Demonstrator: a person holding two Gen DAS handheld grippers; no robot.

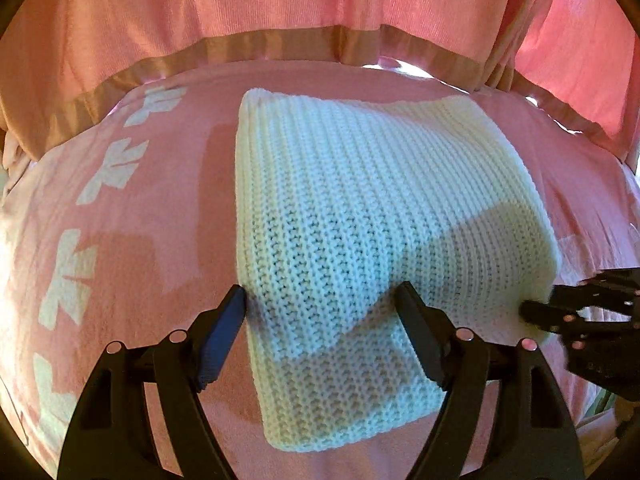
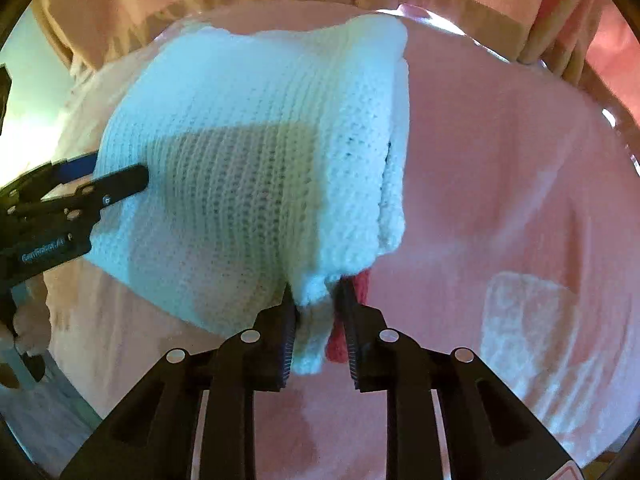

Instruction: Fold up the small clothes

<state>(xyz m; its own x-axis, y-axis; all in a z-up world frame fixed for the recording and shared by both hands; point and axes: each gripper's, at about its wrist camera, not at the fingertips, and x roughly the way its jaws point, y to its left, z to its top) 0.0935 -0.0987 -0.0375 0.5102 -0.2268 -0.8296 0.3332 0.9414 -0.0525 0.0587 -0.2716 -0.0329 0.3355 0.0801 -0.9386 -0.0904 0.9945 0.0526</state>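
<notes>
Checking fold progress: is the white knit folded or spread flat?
Folded: the white knit shows stacked layers along its right edge, and the right gripper pinches a doubled corner.

From the right wrist view, the only lettering I can make out is small white print on the side of the left gripper (image 2: 116,182), too blurred to read with certainty.

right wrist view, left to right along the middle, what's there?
Left gripper reaching in from the left edge → white knit garment, one corner pinched between the right gripper jaws → pink blanket, with a pale patch low on the right.
</notes>
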